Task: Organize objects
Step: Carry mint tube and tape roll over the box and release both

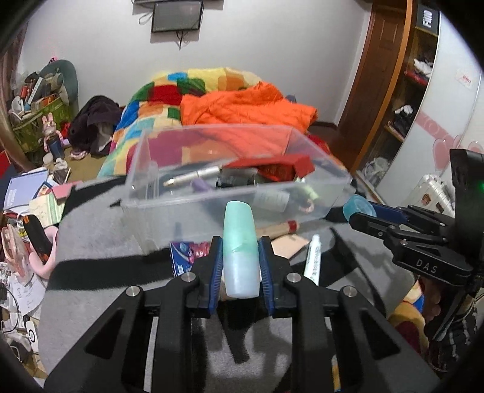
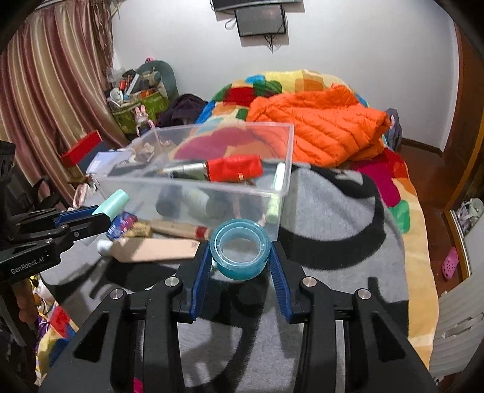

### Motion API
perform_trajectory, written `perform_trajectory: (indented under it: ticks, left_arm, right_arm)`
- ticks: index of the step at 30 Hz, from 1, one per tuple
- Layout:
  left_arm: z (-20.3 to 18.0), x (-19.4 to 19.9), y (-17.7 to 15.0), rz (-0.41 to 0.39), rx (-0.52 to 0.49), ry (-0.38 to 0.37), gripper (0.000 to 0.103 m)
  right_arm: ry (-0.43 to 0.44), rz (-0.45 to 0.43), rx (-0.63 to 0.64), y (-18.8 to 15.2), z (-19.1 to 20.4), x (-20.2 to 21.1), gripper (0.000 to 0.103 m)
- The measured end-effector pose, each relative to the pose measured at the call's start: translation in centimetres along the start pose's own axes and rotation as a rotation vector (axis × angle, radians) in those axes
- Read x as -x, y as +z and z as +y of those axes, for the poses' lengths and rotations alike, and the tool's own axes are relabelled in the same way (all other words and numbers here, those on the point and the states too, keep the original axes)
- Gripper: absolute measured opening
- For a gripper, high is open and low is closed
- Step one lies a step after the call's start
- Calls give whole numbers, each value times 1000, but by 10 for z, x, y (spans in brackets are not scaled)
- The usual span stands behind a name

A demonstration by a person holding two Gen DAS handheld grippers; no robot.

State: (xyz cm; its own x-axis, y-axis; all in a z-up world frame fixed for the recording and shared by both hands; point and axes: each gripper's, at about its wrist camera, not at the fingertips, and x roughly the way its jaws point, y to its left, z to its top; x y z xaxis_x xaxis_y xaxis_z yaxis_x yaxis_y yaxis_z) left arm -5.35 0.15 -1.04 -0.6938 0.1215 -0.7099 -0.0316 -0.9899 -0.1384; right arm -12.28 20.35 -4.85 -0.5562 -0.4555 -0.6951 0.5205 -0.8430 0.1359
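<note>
Left gripper (image 1: 240, 257) jaws clamped on mint bottle (image 1: 240, 248); right gripper (image 2: 240, 257) jaws pinching blue tape roll (image 2: 240, 248), near clear bin (image 2: 193, 184)

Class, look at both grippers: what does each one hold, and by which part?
The left gripper clamps the mint-green tube around its pale lower half. The right gripper grips the blue tape roll across its outer rim.

Home bedroom: patchwork quilt (image 2: 402, 193) covering the bed, curtains (image 2: 45, 99) hanging left, wardrobe (image 1: 402, 99) standing open, wall screen (image 2: 260, 21) hanging.
</note>
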Motion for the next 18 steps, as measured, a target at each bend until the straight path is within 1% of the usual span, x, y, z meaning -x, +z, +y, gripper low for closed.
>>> perform_trajectory:
  ticks: [5,10,14,18]
  left_arm:
    - [7,13,15,-49,12,1,23]
    - [13,15,25,-75,18,11,23]
    - [23,8,31,-73,37,15,23]
    - [30,-1,36,-67,42,25,23]
  right_arm:
    - [9,-54,3,16,7,12,35]
    - [18,-89,17,34,15,13,35]
    - [30,-94,33,46,25,6,35]
    - [53,-70,46,55,36,-11,35]
